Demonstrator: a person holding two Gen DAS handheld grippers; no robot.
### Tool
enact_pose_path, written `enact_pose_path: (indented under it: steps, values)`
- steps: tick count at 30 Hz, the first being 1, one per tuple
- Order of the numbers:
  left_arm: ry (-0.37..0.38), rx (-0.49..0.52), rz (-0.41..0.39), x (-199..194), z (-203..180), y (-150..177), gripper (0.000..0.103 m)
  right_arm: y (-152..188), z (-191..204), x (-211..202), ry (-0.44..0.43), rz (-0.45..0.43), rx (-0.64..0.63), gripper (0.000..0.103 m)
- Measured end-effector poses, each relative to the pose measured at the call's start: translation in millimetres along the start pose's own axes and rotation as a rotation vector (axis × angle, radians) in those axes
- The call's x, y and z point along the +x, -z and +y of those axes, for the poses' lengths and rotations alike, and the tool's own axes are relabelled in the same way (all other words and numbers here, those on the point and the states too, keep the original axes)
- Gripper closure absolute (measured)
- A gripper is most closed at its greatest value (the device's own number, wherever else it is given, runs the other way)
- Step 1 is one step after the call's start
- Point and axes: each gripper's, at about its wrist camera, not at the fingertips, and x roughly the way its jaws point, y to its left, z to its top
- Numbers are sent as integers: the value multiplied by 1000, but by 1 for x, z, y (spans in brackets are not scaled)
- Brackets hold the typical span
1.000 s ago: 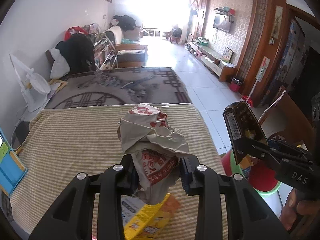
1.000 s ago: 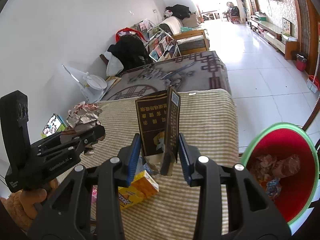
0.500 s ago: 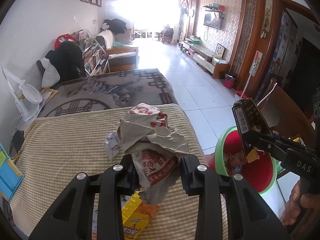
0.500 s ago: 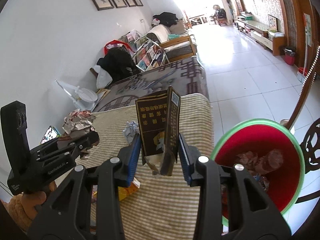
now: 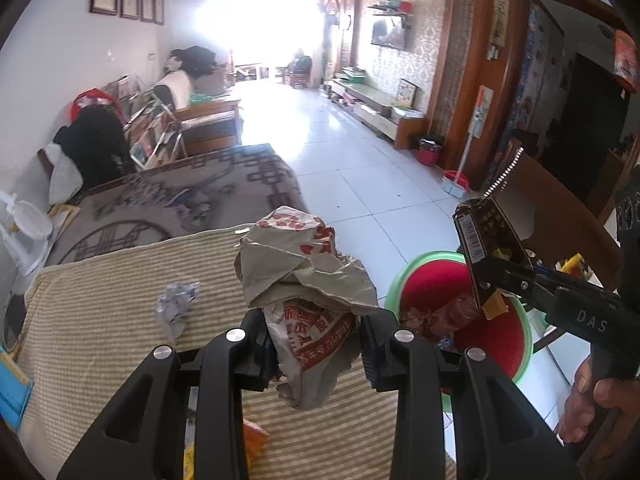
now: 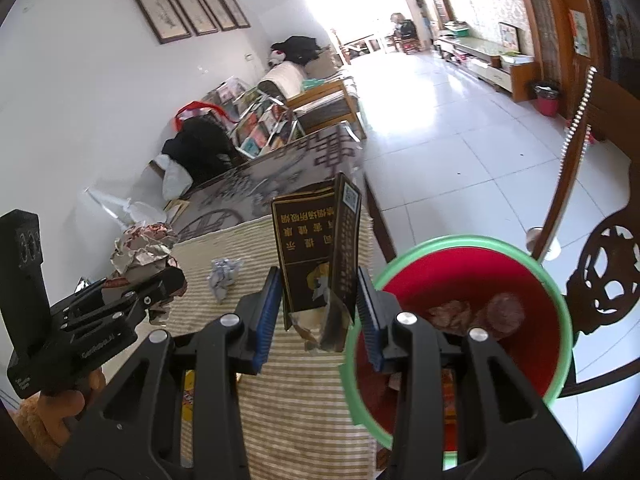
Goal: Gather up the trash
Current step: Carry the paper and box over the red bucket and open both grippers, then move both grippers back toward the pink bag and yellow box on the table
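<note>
Between the pads of my left claw [image 5: 316, 350] sits a crumpled paper wrapper [image 5: 304, 280] with red print, pinched at its lower end and held clear above the striped surface [image 5: 100, 312]; the jaws are nearly closed on it. My right claw [image 6: 318, 312] is likewise clamped, its blue pads squeezing a dark, flattened cigarette carton [image 6: 316, 248] that stands upright between them with a torn scrap hanging below.

From the left wrist view, a small ball of grey crumpled paper [image 5: 176, 304] lies on the striped cloth at about ten o'clock from the claw, well apart from it. An orange and yellow packet [image 5: 252, 440] shows beneath the fingers at six o'clock.

At roughly three o'clock, just beside the surface's edge, stands the red bin [image 5: 516, 344] with a green rim, on the white tiled floor; wrappers already lie inside. The right claw's carton hangs above its near rim. A grey patterned cover [image 5: 192, 196] lies beyond at twelve o'clock.
</note>
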Motion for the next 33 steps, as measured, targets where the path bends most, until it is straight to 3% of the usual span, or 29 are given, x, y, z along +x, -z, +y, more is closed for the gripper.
enact_pose_path:
  steps: [8,27,29,30,31,33]
  values:
    - [48,37,25,19,-24,-8,72,-2,-32,-7,47,-10,47,66]
    - [262,73,165,76,-93,-7,72,14,-100,-27,172,7,174,66]
    - [282,78,178,79,-97,-6,65,16,-103,-27,176,8,181,65]
    - [288,76,184,81,-98,-5,56,16,-103,-27,178,12,184,63]
    - [285,70,184,82,-97,-4,45,16,-104,-25,180,17,188,53]
    - [292,50,178,81,-92,-4,44,17,-103,-26,196,6,199,43]
